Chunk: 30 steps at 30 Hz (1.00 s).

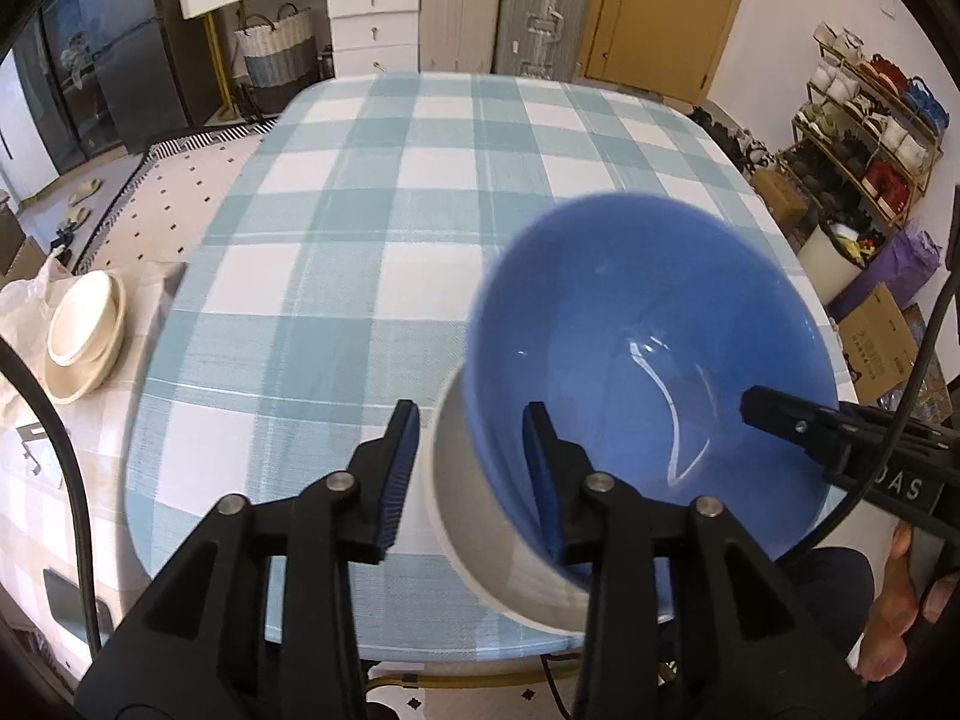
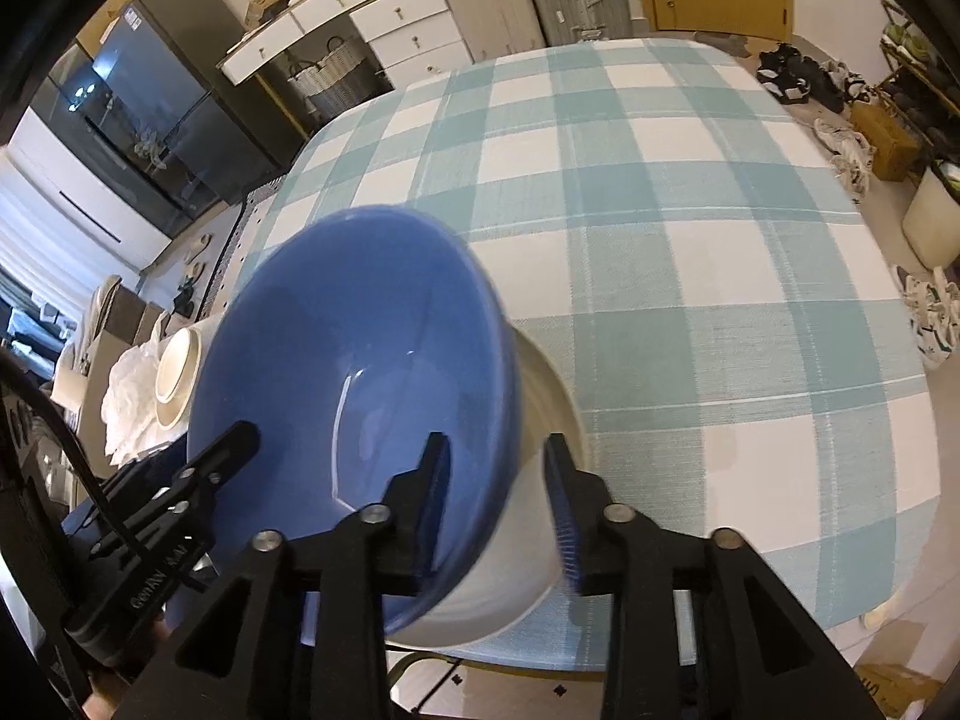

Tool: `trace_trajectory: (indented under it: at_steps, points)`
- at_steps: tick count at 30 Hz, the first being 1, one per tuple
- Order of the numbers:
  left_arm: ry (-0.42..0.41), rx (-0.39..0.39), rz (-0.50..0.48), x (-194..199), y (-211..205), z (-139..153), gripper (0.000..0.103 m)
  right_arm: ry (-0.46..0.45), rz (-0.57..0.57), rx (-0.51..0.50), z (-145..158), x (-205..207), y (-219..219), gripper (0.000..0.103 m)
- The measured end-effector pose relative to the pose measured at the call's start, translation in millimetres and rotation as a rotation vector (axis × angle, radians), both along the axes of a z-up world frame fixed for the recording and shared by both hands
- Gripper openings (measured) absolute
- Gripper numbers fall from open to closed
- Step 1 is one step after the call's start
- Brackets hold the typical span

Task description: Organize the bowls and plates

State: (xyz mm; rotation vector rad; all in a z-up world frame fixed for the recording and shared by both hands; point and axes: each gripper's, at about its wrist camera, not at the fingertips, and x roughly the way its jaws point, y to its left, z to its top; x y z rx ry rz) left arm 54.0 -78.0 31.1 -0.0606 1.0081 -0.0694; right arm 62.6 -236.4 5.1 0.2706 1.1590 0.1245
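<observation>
Left gripper [image 1: 471,450]: black two-finger tool with blue ribbed pads, pointing steeply down over the near edge of the worktop. Jaws parted; no pad seen pressing.

Right gripper [image 2: 501,489]: same build, also pitched steeply down, jaws parted likewise.

Hand [image 1: 900,606]: bare fingers wrapped round the right gripper's handle, at the lower right of the left wrist view.
</observation>
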Motion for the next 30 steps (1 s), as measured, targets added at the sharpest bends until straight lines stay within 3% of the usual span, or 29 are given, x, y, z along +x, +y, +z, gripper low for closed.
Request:
trace_trajectory:
  at_steps: [2, 9, 14, 20, 30]
  points:
    - [-0.013, -0.004, 0.007, -2, 7, 5, 0.041, -0.021, -0.013, -0.026, 6, -2, -4, 0.042]
    - [-0.082, -0.003, 0.015, -9, 23, 26, 0.073, -0.071, -0.017, -0.010, 25, -9, -17, 0.059]
    - [-0.142, 0.016, 0.006, -17, 28, 38, 0.077, -0.150, -0.002, -0.019, 39, -21, -21, 0.095]
    - [-0.185, 0.032, 0.010, -27, 34, 41, 0.079, -0.213, -0.003, -0.036, 44, -35, -27, 0.100]
    - [-0.272, -0.026, 0.026, -46, 55, 36, 0.085, -0.408, -0.022, -0.102, 45, -74, -36, 0.101]
